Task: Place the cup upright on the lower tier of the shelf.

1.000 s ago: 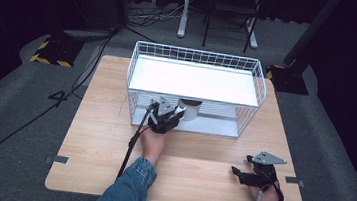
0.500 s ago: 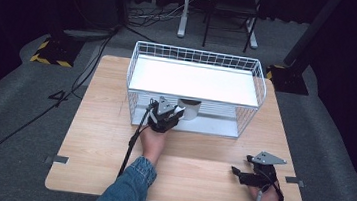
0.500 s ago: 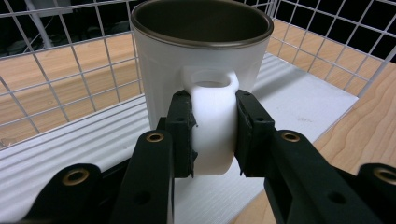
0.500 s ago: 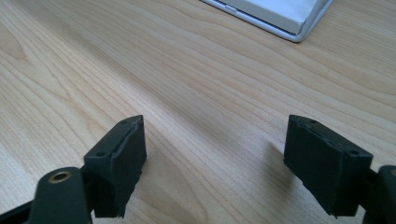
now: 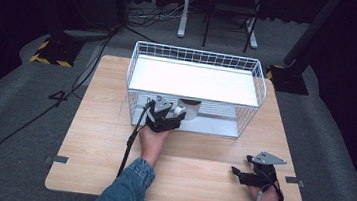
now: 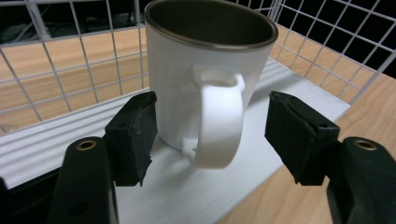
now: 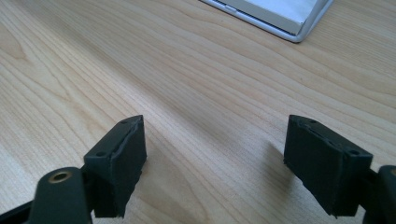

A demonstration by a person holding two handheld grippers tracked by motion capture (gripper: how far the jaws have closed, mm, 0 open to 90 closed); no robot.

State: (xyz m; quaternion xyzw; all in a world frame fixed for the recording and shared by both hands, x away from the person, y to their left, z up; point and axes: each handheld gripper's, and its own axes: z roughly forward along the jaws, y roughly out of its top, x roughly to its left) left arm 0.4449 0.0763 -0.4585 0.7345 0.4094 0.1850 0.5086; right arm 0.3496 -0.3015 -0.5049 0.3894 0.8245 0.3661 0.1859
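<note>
A white mug (image 6: 205, 56) with a dark inside stands upright on the white lower shelf (image 6: 187, 196) of a wire basket rack (image 5: 198, 57). In the high view the mug (image 5: 189, 109) sits just inside the rack's front opening. My left gripper (image 6: 212, 135) reaches in at it. Its jaws have just been opening and now stand apart on either side of the mug's handle, with gaps to the pads. The left gripper (image 5: 175, 114) is held level at the rack's front. My right gripper (image 5: 236, 173) rests on the table at the near right, its jaws (image 7: 215, 158) wide open over bare wood.
The rack's white top shelf (image 5: 194, 79) spans above the mug, and wire walls close in the sides and back. The wooden table (image 5: 97, 137) has free room to the left and in front. A cable (image 5: 128, 148) trails from the left gripper.
Both hands keep their places. At this size the high view shows no clear difference around the left jaws and the mug.
</note>
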